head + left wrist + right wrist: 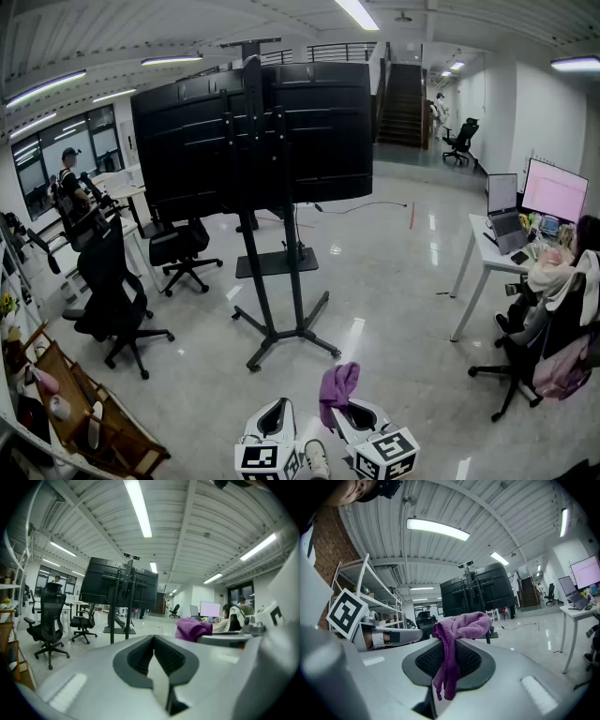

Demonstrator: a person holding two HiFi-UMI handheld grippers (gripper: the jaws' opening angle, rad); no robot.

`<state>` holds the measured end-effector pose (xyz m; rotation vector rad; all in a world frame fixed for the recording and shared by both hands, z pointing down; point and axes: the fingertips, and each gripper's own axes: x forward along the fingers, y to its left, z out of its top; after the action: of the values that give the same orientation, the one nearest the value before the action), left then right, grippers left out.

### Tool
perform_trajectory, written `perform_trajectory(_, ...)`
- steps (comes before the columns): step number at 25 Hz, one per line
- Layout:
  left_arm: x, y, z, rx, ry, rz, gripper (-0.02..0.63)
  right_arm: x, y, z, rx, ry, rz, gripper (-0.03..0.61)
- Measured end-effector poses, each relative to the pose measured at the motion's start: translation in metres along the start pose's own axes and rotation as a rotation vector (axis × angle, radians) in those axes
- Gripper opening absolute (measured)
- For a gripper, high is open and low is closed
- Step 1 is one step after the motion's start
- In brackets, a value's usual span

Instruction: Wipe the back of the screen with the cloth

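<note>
A large black screen (253, 136) stands on a wheeled floor stand (281, 333) several steps ahead, its ribbed back side toward me. The same screen (119, 583) shows far off in the left gripper view and, as the screen (480, 592), in the right gripper view. My right gripper (349, 408) is shut on a purple cloth (337, 384), low in the head view. The cloth (454, 634) bunches over the jaws and hangs down between them. My left gripper (274, 417) sits beside it, shut with nothing held. The cloth (192, 629) shows at its right.
Black office chairs (117, 300) stand left of the stand. A white desk (487, 253) with monitors and a seated person (553, 281) is at the right. A wooden rack (84, 412) sits at the lower left. A person (70, 183) stands far left.
</note>
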<state>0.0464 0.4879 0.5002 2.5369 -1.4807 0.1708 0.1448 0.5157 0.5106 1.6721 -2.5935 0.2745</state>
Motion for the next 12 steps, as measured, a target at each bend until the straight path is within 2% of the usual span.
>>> perform_trajectory(4,0.065,0.028,0.014,0.010,0.009,0.013,0.008,0.057,-0.035,0.009,-0.013,0.019,0.000,0.054)
perform_trajectory(12,0.230,0.085,0.063,-0.027,0.042,-0.023,0.008,0.199,-0.137,0.060,-0.060,0.005,-0.057,0.054)
